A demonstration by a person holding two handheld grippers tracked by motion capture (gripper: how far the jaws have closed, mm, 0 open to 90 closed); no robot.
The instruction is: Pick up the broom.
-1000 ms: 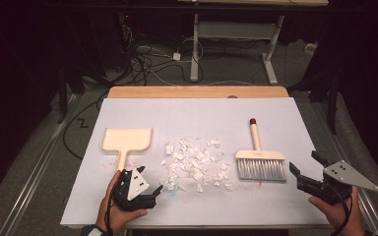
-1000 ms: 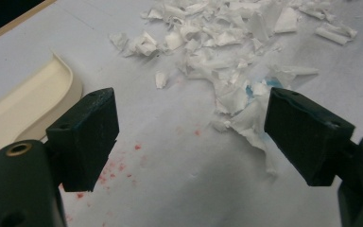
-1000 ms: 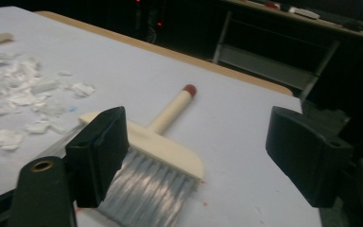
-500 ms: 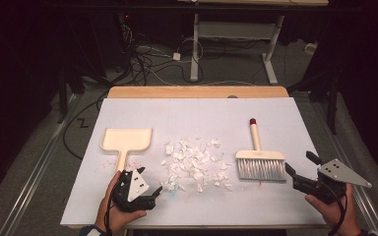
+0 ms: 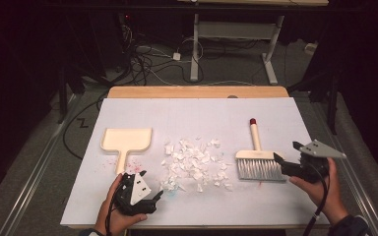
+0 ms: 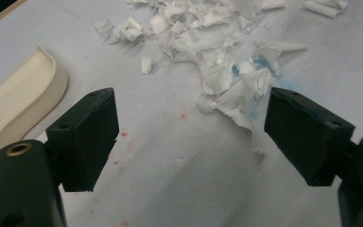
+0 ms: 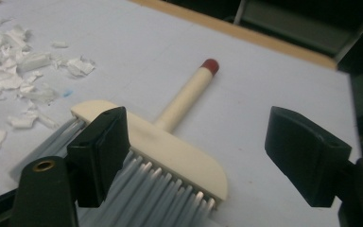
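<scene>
While the right gripper (image 5: 281, 163) sits at the lower right of the high view with its jaws spread beside the brush (image 5: 259, 160), the left gripper (image 5: 147, 192) rests at lower left, just below the dustpan (image 5: 126, 142), and the paper scraps (image 5: 193, 164) lie heaped at centre between the two tools. In the left gripper view the jaws stand wide and empty, scraps at upper centre, dustpan at the left edge. In the right gripper view the jaws gape around one end of the brush head, nothing pinched. I judge this the reach for the brush (sweeping not yet begun); next comes squaring the jaws on its handle (image 7: 185, 94) and closing.
</scene>
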